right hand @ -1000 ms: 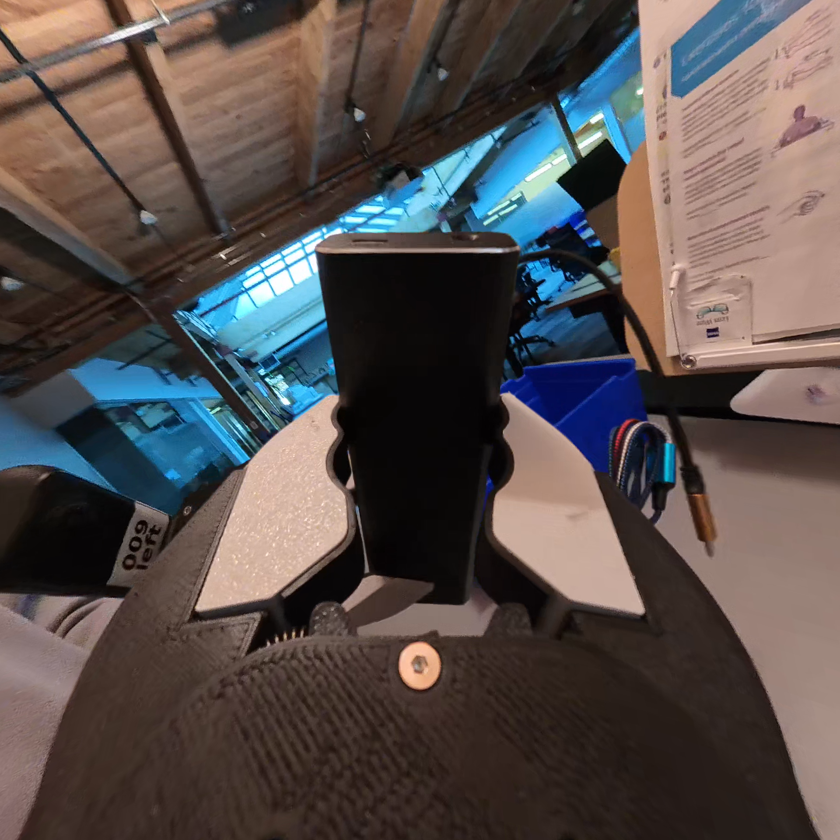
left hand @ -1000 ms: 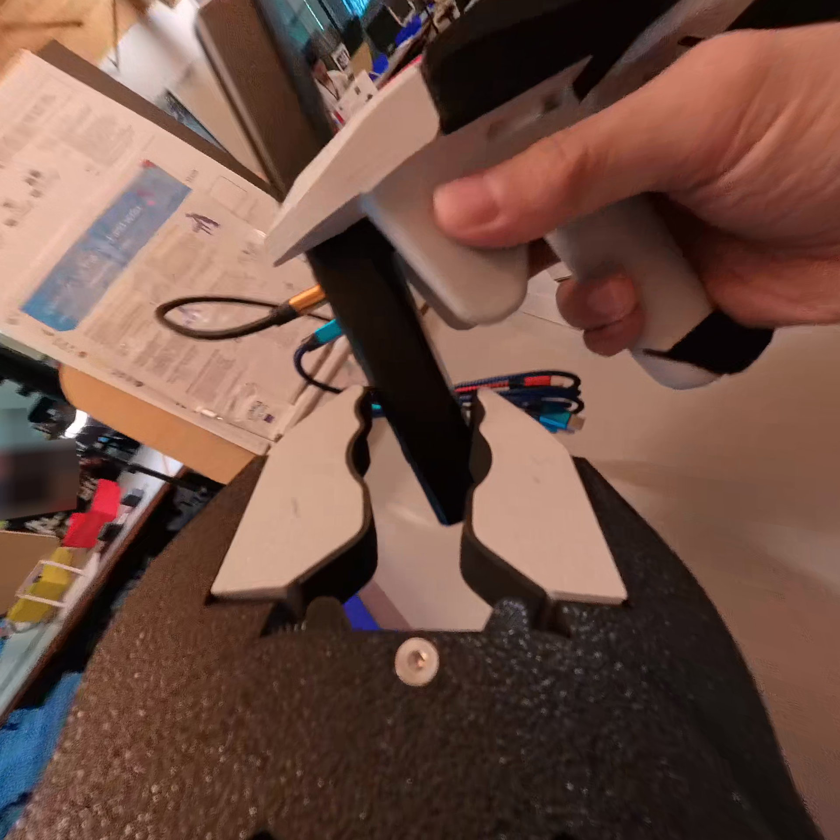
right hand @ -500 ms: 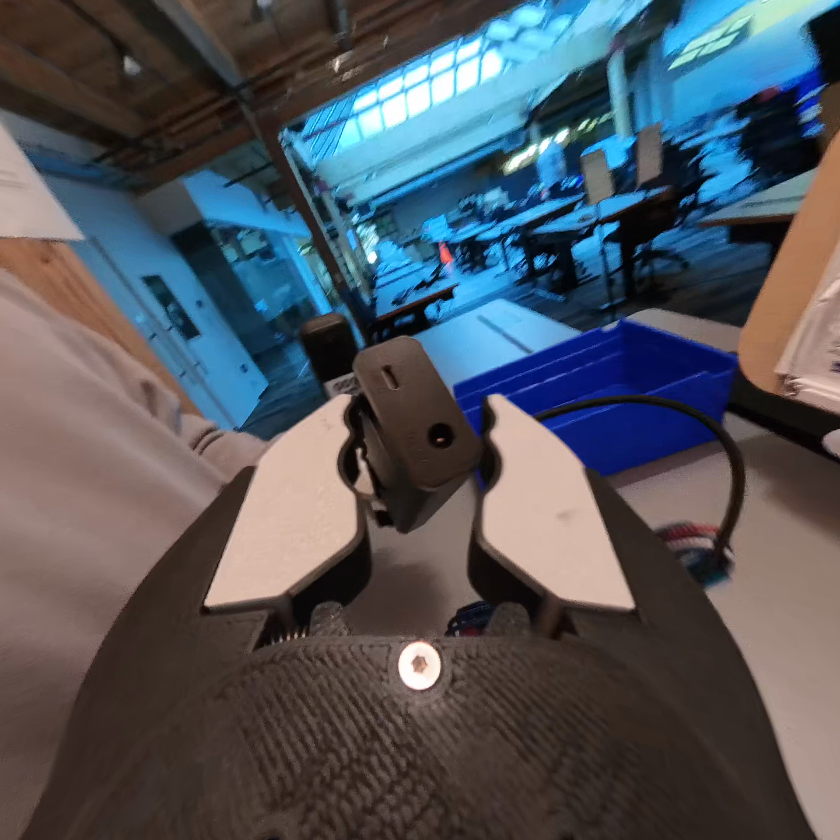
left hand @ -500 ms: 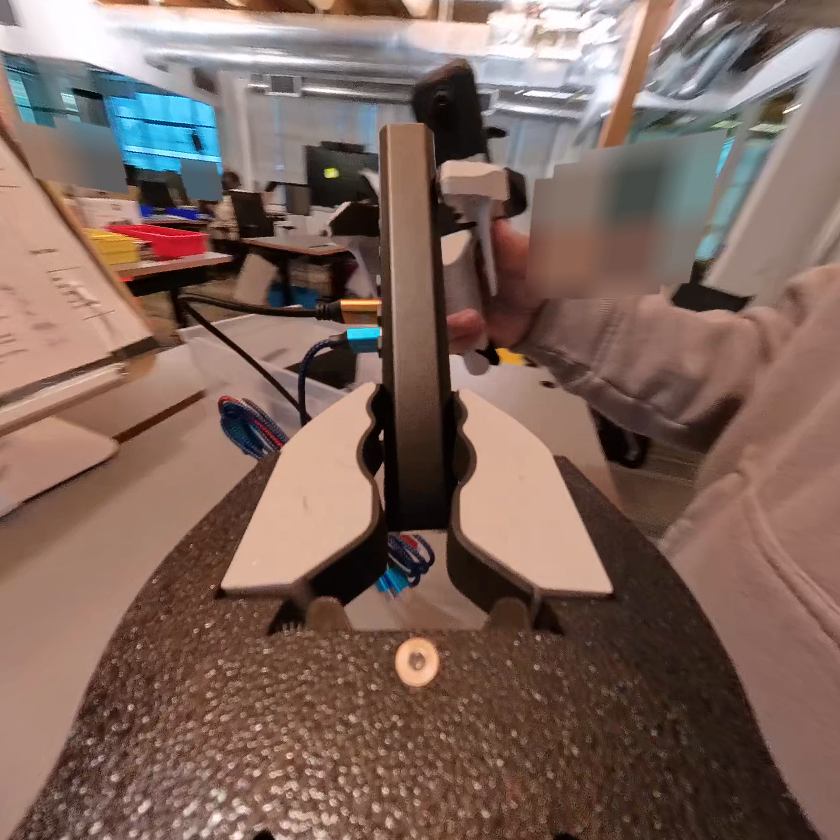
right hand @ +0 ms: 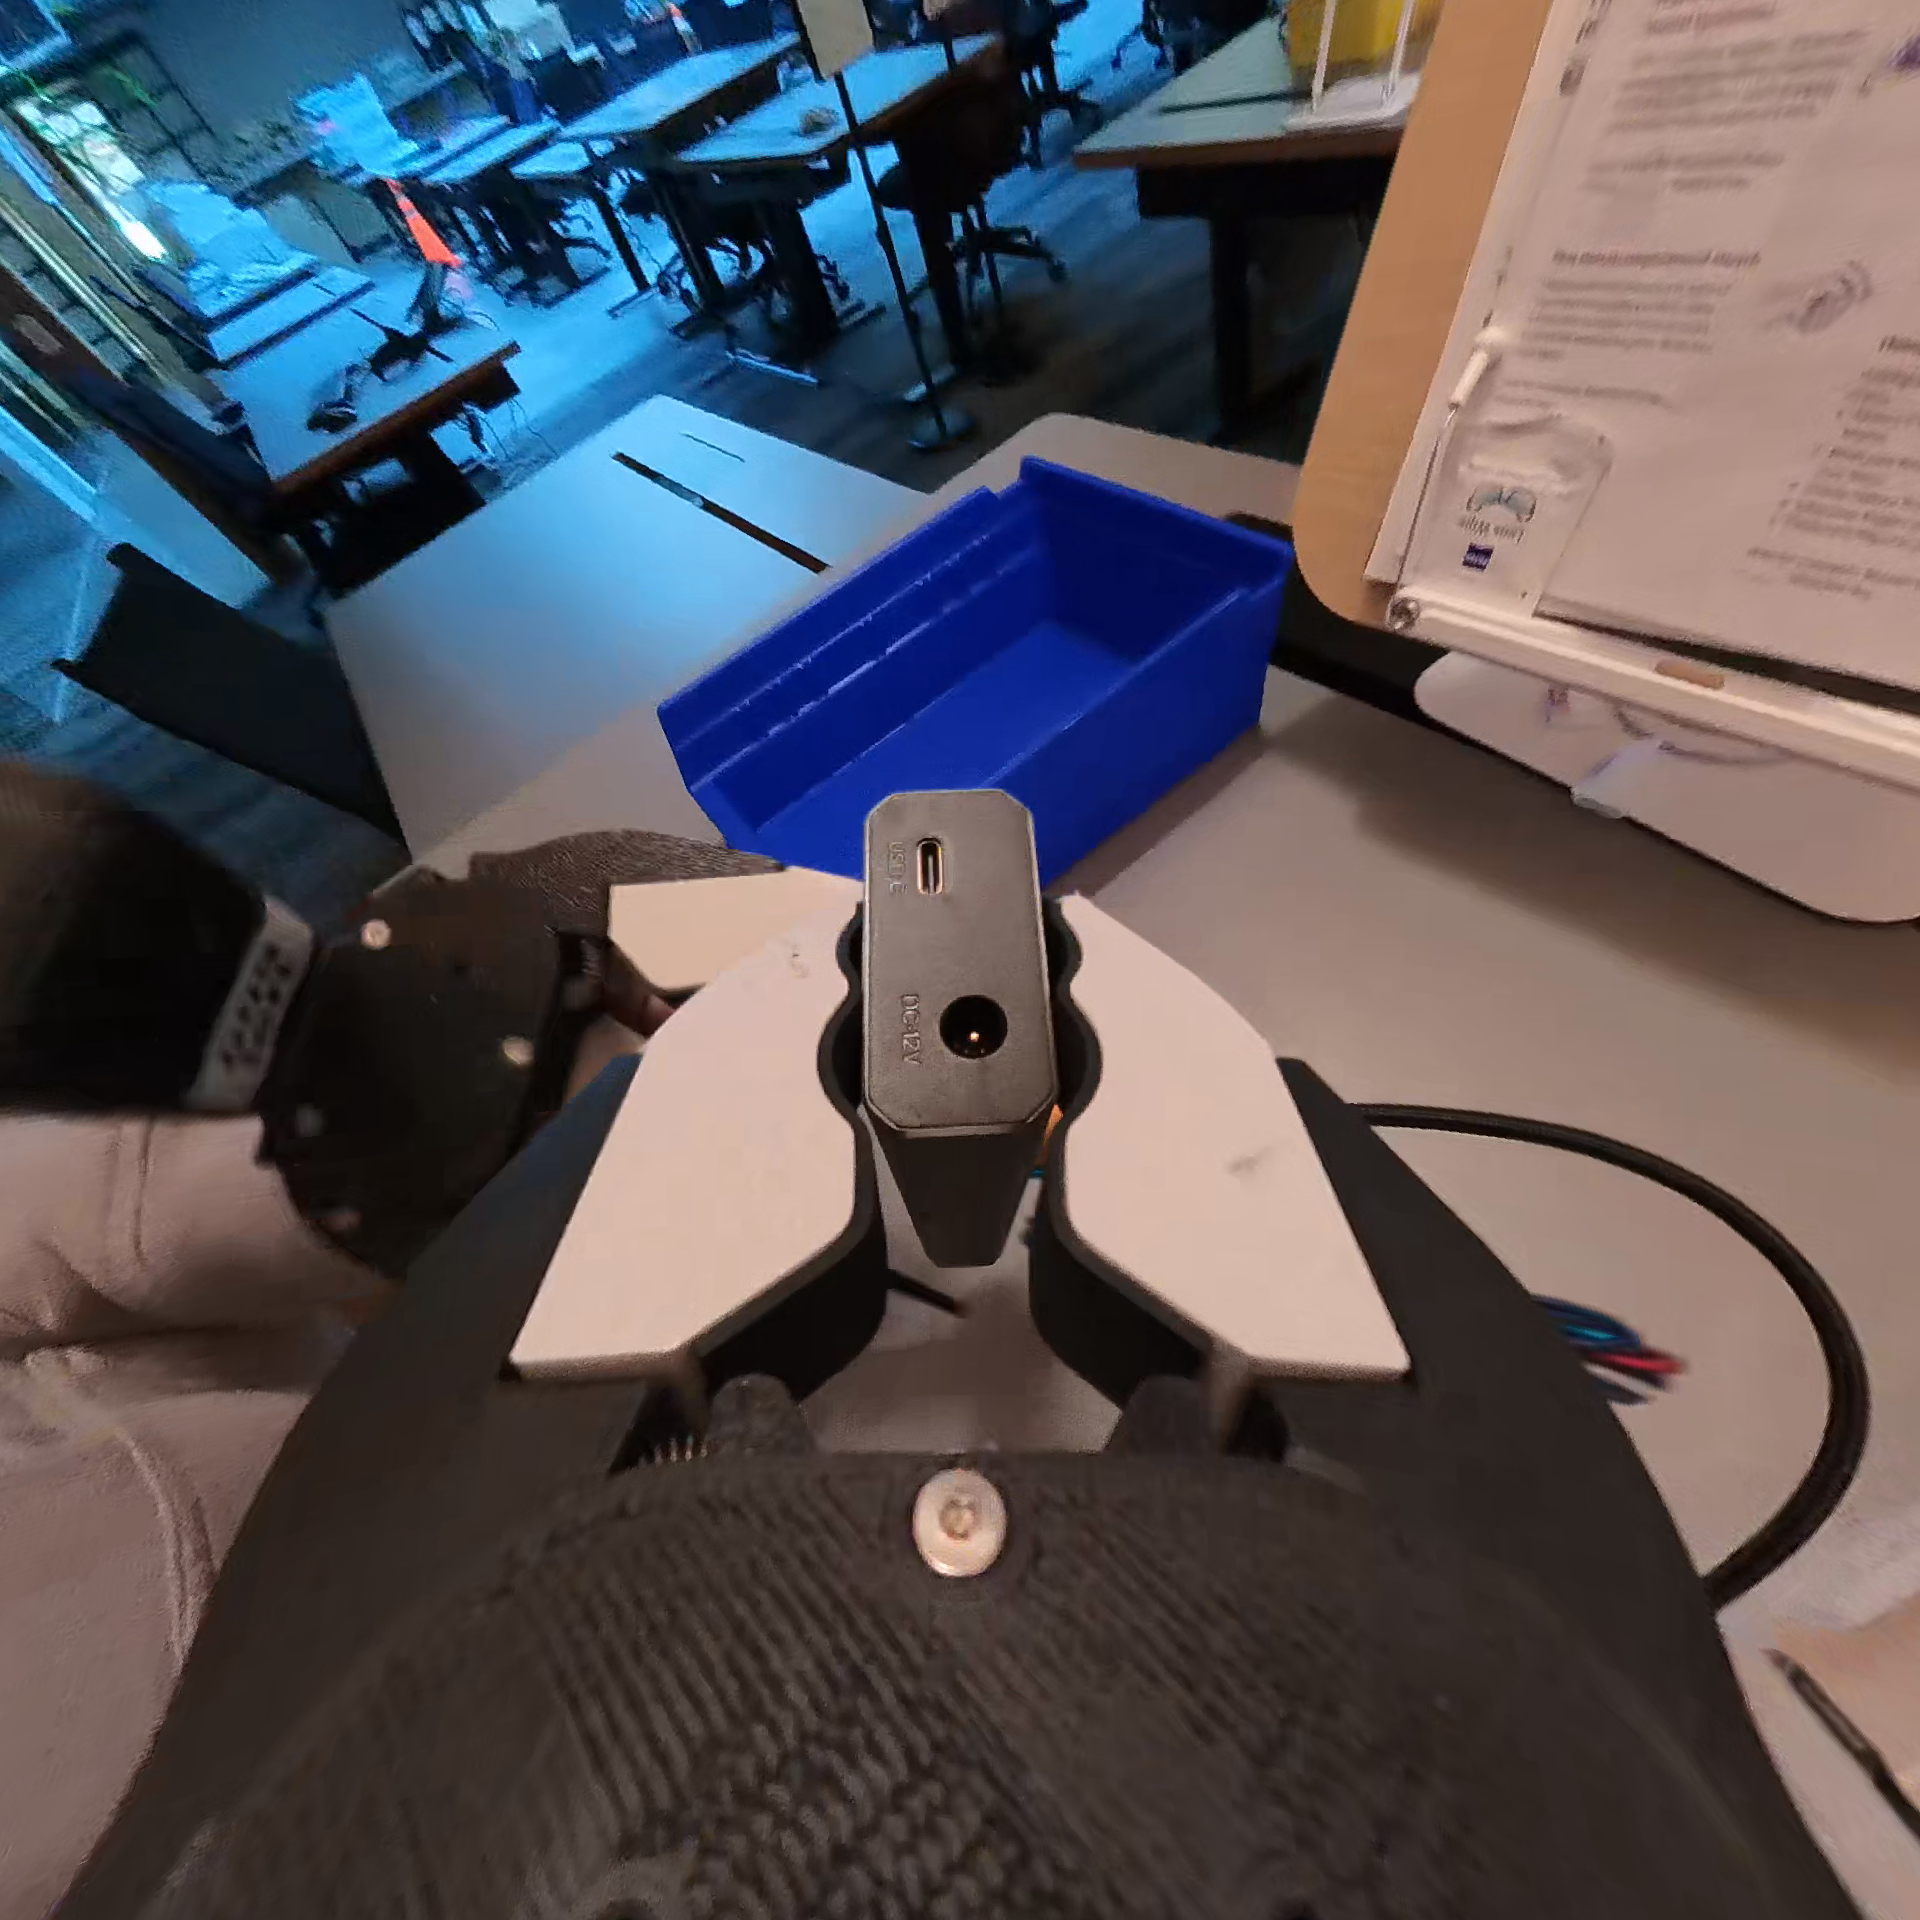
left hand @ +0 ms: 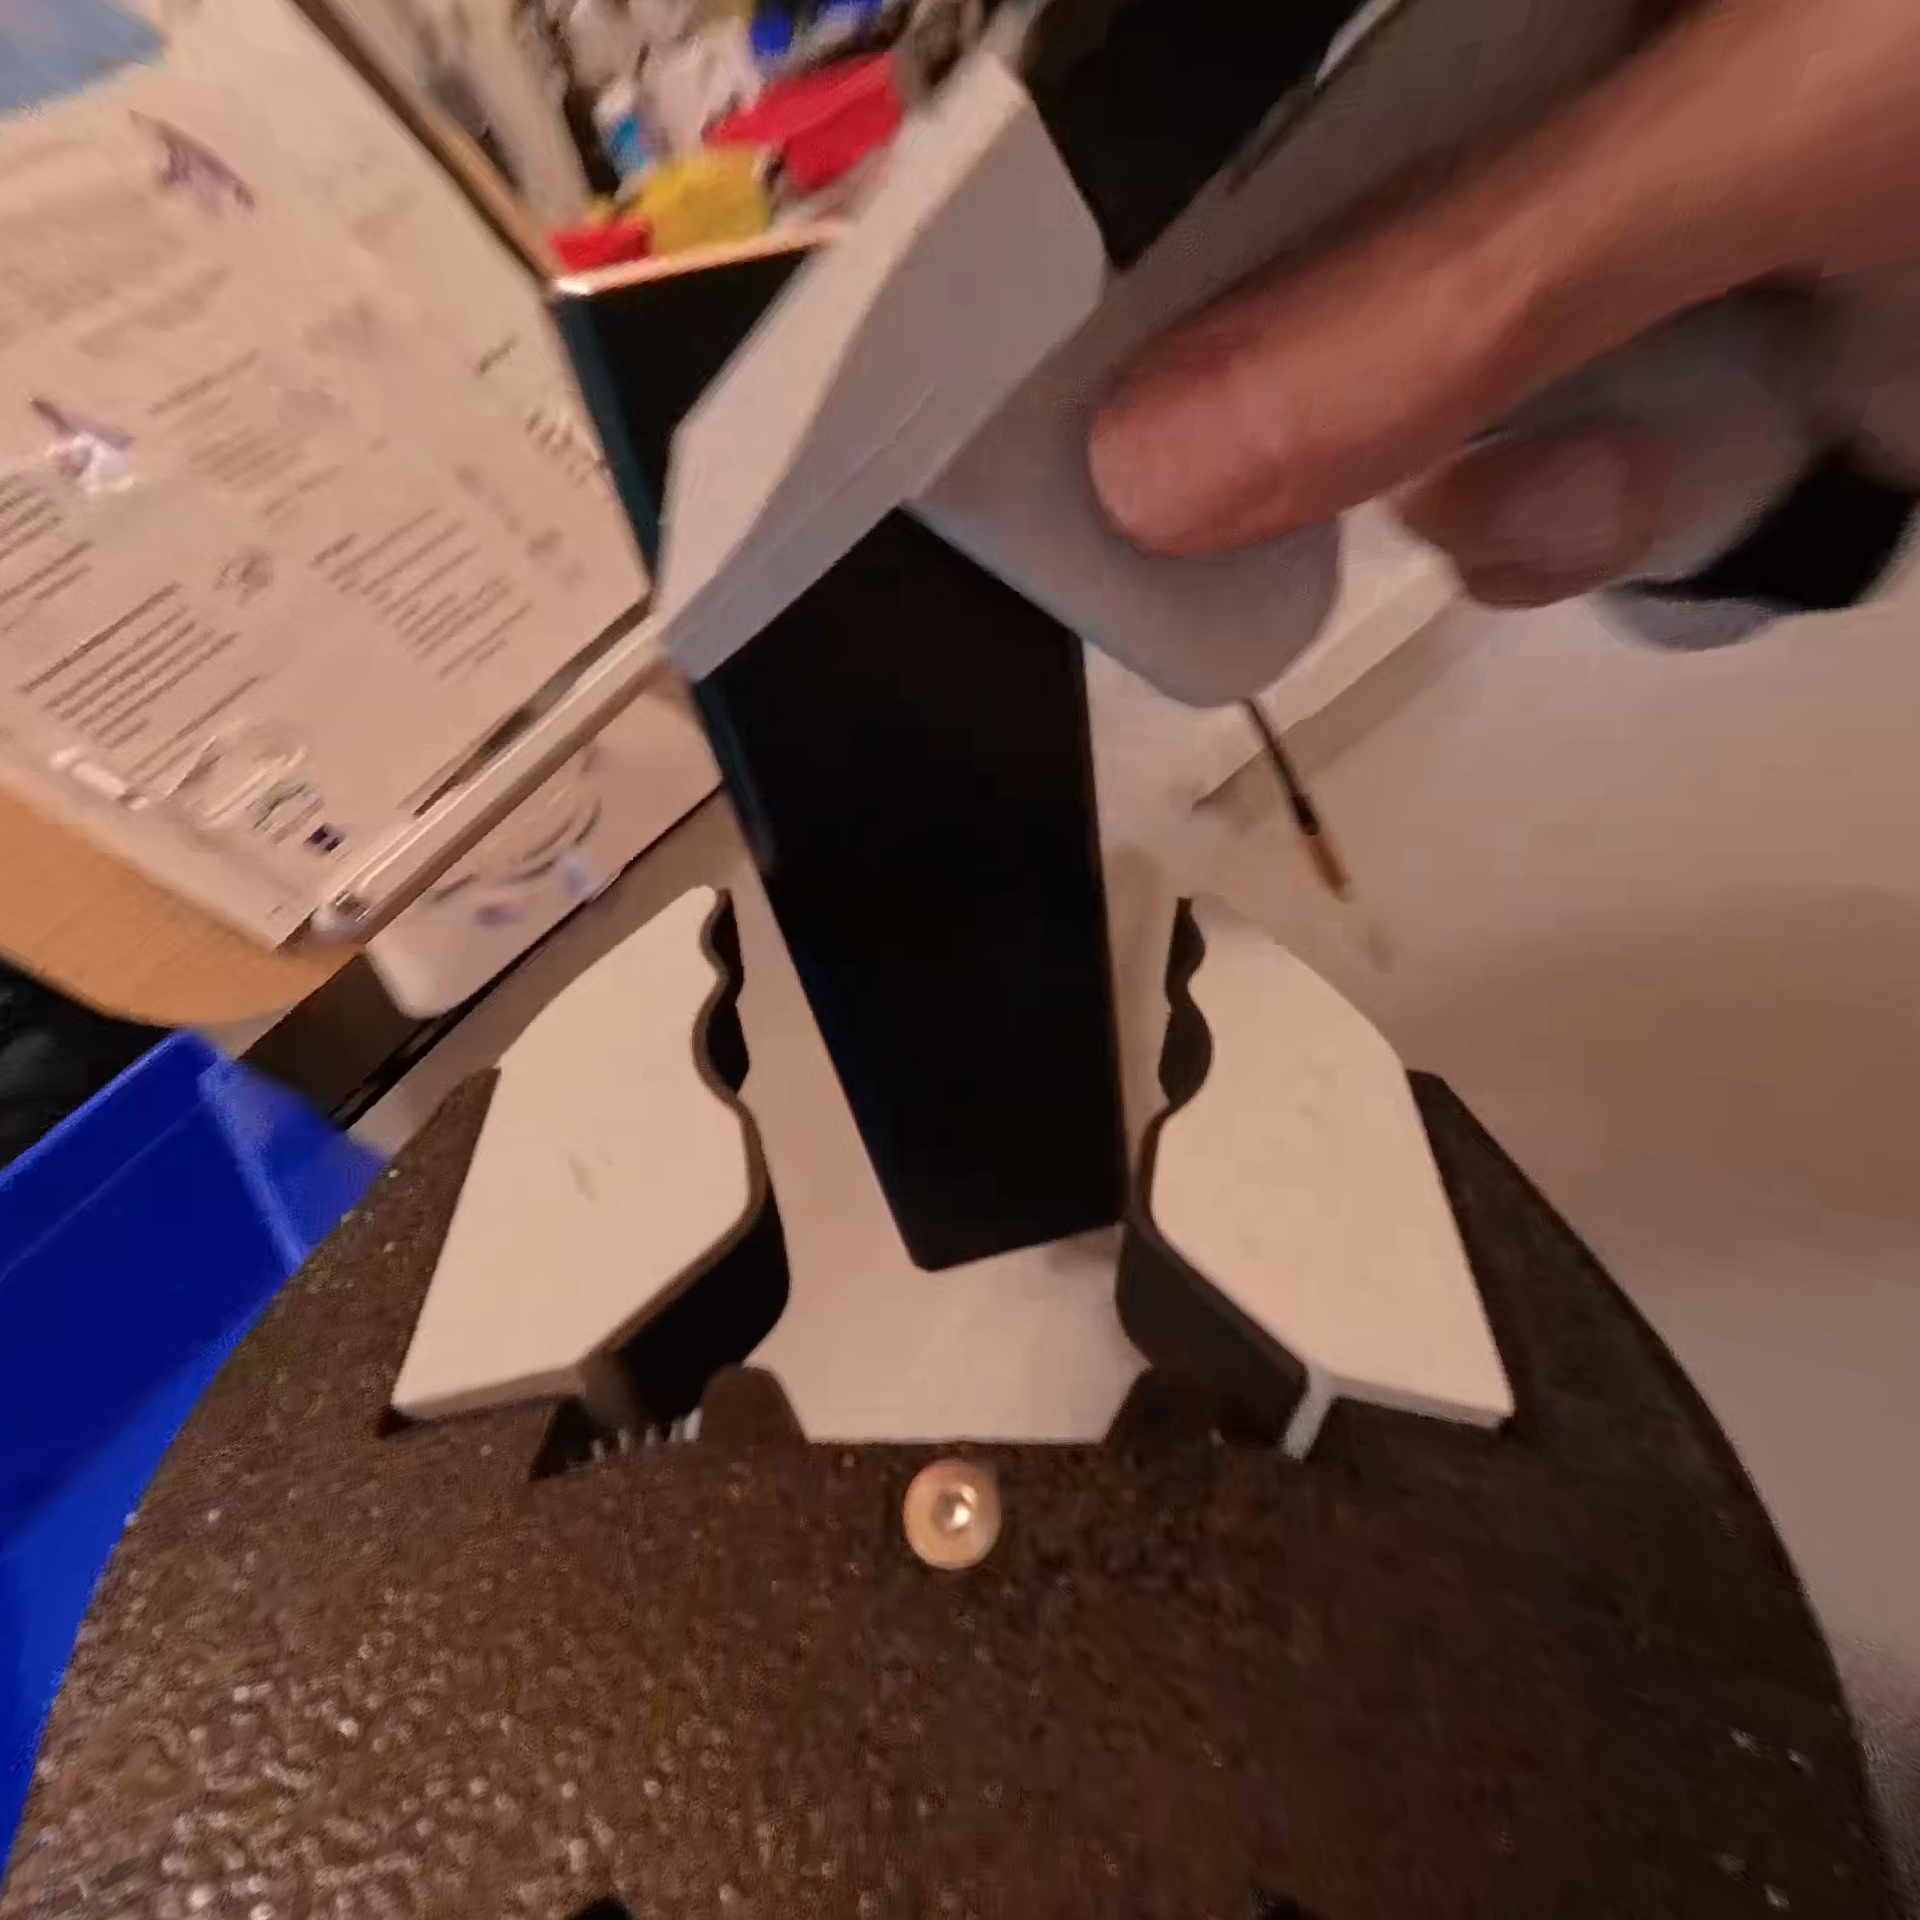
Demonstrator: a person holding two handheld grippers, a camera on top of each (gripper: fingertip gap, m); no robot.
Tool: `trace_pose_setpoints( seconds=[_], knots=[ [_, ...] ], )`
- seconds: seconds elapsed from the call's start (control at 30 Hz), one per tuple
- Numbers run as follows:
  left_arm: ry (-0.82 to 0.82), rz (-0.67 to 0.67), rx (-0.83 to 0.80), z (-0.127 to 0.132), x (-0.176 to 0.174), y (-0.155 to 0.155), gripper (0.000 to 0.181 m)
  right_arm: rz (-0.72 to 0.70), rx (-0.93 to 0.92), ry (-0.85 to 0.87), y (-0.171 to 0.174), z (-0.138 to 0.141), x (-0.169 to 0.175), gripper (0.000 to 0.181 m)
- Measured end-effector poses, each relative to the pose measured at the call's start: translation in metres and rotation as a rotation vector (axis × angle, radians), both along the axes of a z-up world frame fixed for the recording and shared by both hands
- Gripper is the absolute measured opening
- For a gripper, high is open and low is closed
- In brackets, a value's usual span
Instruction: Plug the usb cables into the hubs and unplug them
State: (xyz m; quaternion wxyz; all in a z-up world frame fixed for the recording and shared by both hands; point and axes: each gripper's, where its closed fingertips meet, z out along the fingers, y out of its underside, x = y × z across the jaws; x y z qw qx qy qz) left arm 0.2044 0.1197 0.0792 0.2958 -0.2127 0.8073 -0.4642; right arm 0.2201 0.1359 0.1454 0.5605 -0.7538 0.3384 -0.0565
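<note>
A black USB hub [right hand: 956, 997] stands upright between the fingers of my right gripper [right hand: 956, 925], which is shut on it. Its end face with two ports faces the camera. In the left wrist view the hub [left hand: 935, 987] hangs down from the right gripper's white finger [left hand: 862, 416], held by a hand [left hand: 1455, 364]. My left gripper [left hand: 948, 914] is open, its jaws spread wide either side of the hub's lower end. A black braided cable [right hand: 1766, 1299] loops on the table at the right. Its gold plug [left hand: 1314, 842] shows free beyond the hub.
A blue bin [right hand: 987, 665] sits on the grey table behind the hub; it also shows in the left wrist view [left hand: 125, 1299]. A document stand [right hand: 1662, 364] with printed sheets stands at the right. A bundle of coloured cables [right hand: 1600, 1351] lies by the right gripper.
My left gripper was shut on the hub half a second ago and has opened. My right gripper now grips the hub squarely. Both views have swung down toward the table.
</note>
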Motion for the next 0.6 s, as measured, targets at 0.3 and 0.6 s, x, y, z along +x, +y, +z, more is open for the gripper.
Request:
trace_pose_setpoints(
  seconds=[0.3,0.6],
  knots=[
    [0.052,-0.062,-0.012,-0.027,0.0,-0.002,0.069,0.235,-0.027,0.035,0.013,-0.003,-0.033,0.055],
    [0.235,-0.477,-0.346,-0.012,-0.049,-0.024,0.064,0.678,-0.165,-0.113,-0.013,-0.001,-0.056,0.086]
  ],
)
